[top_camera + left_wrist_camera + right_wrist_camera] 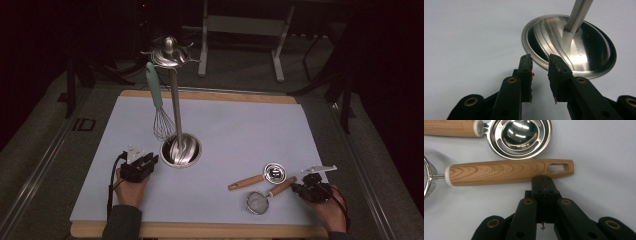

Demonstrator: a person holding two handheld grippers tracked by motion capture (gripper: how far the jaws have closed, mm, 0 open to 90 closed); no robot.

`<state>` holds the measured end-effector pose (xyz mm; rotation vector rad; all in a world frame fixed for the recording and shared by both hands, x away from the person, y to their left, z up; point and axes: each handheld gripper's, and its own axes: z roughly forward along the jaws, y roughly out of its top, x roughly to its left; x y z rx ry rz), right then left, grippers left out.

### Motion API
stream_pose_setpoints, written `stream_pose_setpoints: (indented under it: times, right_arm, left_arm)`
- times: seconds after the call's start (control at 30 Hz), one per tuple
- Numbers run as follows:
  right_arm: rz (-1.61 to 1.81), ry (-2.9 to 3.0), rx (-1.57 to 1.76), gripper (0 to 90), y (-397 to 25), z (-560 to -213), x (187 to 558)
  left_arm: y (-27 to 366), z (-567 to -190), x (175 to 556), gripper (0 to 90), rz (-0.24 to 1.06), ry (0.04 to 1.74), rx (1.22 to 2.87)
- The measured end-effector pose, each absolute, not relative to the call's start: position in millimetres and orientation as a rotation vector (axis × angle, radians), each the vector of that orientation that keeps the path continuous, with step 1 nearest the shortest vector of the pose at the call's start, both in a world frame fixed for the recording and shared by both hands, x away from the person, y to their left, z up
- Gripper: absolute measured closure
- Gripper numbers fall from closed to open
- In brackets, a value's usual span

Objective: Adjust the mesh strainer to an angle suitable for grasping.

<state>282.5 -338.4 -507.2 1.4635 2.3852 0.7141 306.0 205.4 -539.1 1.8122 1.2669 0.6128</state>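
Observation:
A steel utensil stand (176, 107) rises from a round base (181, 150) (571, 47) on the white mat; a whisk (159, 105) with a mint handle hangs from its top. My left gripper (148, 161) (540, 68) sits just left of the base, jaws slightly apart, nothing between them. Lower right lie a small mesh strainer (258, 202) with a wooden handle (282, 186) (506, 171) and a steel egg separator (273, 172) (520, 136) with its own wooden handle (246, 182) (449, 127). My right gripper (295, 188) (544, 181) is shut and empty, its tips just short of the strainer handle.
The white mat (240, 130) covers a wooden board (200, 231) on a grey carpeted surface. A metal table frame (242, 30) stands behind in the dark. Bare mat spans the middle and upper right.

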Motion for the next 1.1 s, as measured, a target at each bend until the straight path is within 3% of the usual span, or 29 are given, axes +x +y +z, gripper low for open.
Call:
stream_pose_setpoints:
  times: [0.5,0.93,1.1]
  right_arm:
    - [0.701,2.407,1.460,90.0,-330.8,-510.2,296.5]
    - [0.684,2.493,1.350,90.0,-277.3,-510.2,330.3]
    - [0.675,2.469,1.364,79.2,-270.9,-509.3,329.7]
  left_arm:
    - [203.2,-539.4,306.6,70.7,0.622,1.267,1.837]
    - [202.6,-539.4,306.4,70.6,0.623,1.268,1.840]
    - [202.4,-539.5,306.4,70.6,0.624,1.266,1.842]
